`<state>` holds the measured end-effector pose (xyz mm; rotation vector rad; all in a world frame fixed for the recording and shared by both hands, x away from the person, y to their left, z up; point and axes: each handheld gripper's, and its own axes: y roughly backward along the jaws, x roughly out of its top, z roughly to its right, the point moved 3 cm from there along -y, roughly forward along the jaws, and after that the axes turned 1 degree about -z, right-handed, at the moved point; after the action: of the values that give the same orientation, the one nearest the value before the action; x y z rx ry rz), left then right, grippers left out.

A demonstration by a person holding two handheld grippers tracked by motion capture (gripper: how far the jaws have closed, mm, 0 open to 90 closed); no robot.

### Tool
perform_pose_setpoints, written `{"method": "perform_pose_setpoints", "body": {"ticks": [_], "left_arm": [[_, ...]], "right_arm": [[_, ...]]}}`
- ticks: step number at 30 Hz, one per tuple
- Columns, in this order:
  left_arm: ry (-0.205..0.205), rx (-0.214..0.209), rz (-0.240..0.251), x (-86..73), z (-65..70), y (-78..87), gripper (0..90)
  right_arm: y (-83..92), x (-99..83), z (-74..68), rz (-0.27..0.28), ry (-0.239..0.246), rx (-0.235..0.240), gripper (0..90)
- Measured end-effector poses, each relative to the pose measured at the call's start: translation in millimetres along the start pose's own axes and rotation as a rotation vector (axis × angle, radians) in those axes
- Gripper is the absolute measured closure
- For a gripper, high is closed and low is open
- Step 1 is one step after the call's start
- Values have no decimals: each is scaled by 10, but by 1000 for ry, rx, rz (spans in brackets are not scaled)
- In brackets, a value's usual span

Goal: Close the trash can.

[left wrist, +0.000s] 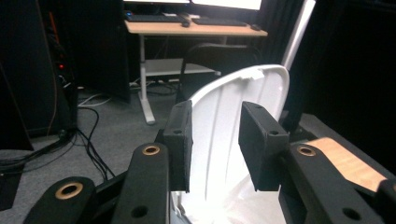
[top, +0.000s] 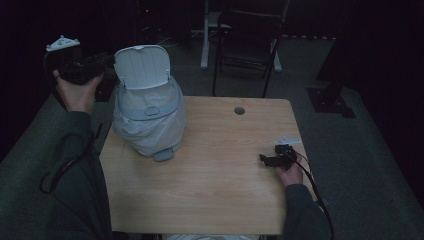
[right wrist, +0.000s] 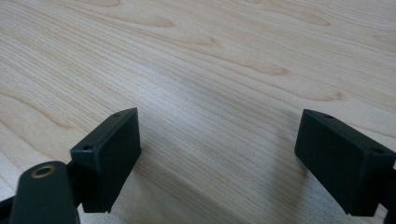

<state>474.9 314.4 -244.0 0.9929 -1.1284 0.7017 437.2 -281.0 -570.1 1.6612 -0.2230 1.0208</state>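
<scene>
While one wooden table [top: 215, 190] carries it at the back left, the single white bin [top: 149, 120] looks light, its bag liner soft; its one raised lid [top: 144, 66] is stiff, best taken at the rim. Left gripper [left wrist: 215, 144] straddles that lid, pads unclenched. Right gripper [right wrist: 229, 161] rests released, empty.

White bin lid [top: 143, 66] (black pads [left wrist: 180, 140])
</scene>
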Motion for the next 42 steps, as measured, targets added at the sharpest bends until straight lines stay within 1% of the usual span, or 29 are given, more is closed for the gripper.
{"method": "perform_pose_setpoints", "body": {"ticks": [1,2,3,4,6,7,9,10,12,14,15,17,18,22,23,28,31,33,34,35,36,38,39,40,42], "left_arm": [[0,0,0,0,0,0,686],[32,37,16,23,-40,-39,777],[32,37,16,23,-40,-39,810],[54,52,32,43,-57,-61,842],[59,71,36,62,-58,-93,875],[58,75,28,67,-57,-117,887],[51,94,9,71,-53,-177,889],[51,94,9,71,-53,-177,890],[61,115,3,77,-55,-252,890],[65,117,4,80,-59,-270,887],[75,113,7,81,-60,-291,886],[78,120,3,83,-63,-330,885],[90,124,7,89,-71,-359,885],[99,125,5,103,-84,-401,879],[107,122,4,109,-89,-416,879],[108,125,3,126,-88,-485,869],[122,111,-2,127,-90,-510,876],[126,88,-8,120,-77,-513,879],[122,67,-19,110,-65,-515,879],[104,19,-44,73,-35,-523,874],[104,19,-44,73,-35,-523,873],[110,-27,-41,17,-15,-509,873],[122,-46,-36,-7,-10,-488,870],[123,-53,-30,-36,-2,-461,870],[128,-84,-34,-106,17,-408,870]], "right_arm": [[0,0,1,0,1,0,134],[0,0,0,0,0,0,134],[0,0,0,0,0,0,134],[0,0,1,0,1,0,134],[0,0,1,0,1,0,134],[0,0,0,0,0,0,134],[0,0,1,0,1,0,134],[0,0,1,0,1,0,134],[0,0,1,0,1,0,134],[0,0,0,0,0,0,134],[0,0,1,0,1,0,134],[0,0,1,-1,1,0,135],[0,0,1,-1,1,0,134],[0,0,1,0,1,0,134],[0,0,1,0,1,0,134],[0,0,1,0,1,0,134],[0,0,1,-1,1,0,134],[0,0,1,-1,1,0,134],[0,0,1,-1,1,0,134],[0,0,1,-1,1,0,134],[0,0,1,-1,1,0,134],[0,0,1,0,1,0,134],[-1,0,1,0,1,0,134],[-1,0,1,0,1,0,134],[0,0,1,0,1,0,134]]}}
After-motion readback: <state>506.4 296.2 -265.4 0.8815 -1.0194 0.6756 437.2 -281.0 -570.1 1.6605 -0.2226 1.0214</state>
